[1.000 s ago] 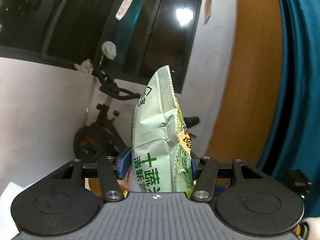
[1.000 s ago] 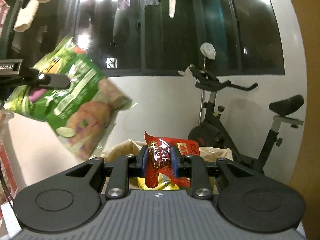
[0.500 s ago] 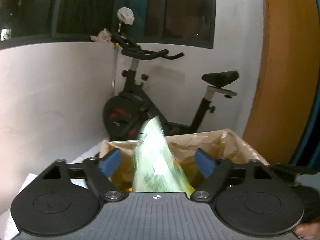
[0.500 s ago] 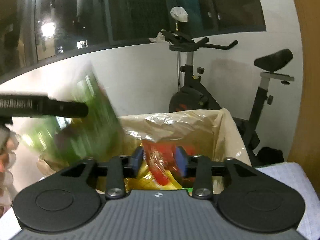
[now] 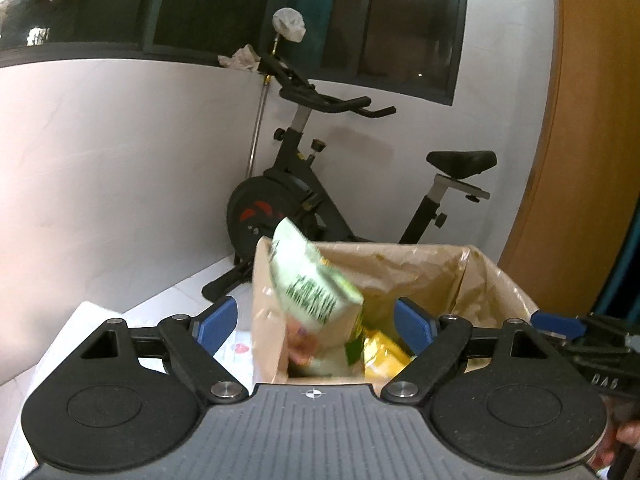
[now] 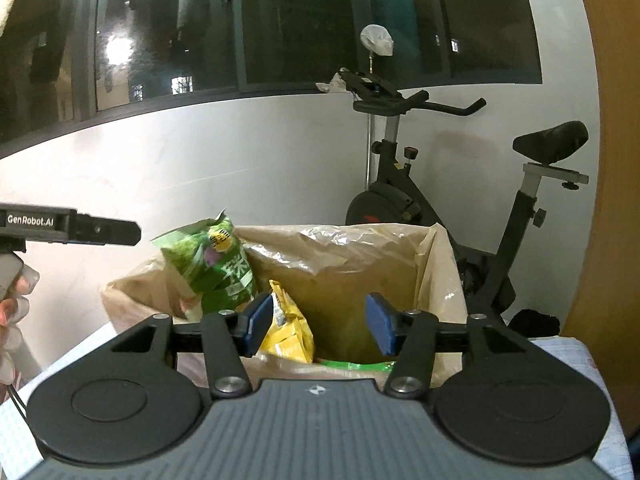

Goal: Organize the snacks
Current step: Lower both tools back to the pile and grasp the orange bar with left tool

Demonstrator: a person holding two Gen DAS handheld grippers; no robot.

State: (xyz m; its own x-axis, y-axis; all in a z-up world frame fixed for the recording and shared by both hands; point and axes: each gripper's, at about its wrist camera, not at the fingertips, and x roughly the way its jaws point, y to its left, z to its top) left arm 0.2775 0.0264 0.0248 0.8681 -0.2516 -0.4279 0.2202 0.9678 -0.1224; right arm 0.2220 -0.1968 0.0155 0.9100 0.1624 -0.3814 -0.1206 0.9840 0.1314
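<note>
Your left gripper (image 5: 316, 322) has its jaws spread wide, nothing gripped; the pale green snack bag (image 5: 310, 280) sits tilted between the blue pads, blurred, touching neither, over the near-left corner of the lined cardboard box (image 5: 496, 280). Your right gripper (image 6: 318, 322) stands about half open, also empty. Its left pad is just beside the yellow packet (image 6: 290, 330) inside the box; whether they touch, can't tell. Exercise bike (image 5: 304, 196) stands behind.
</note>
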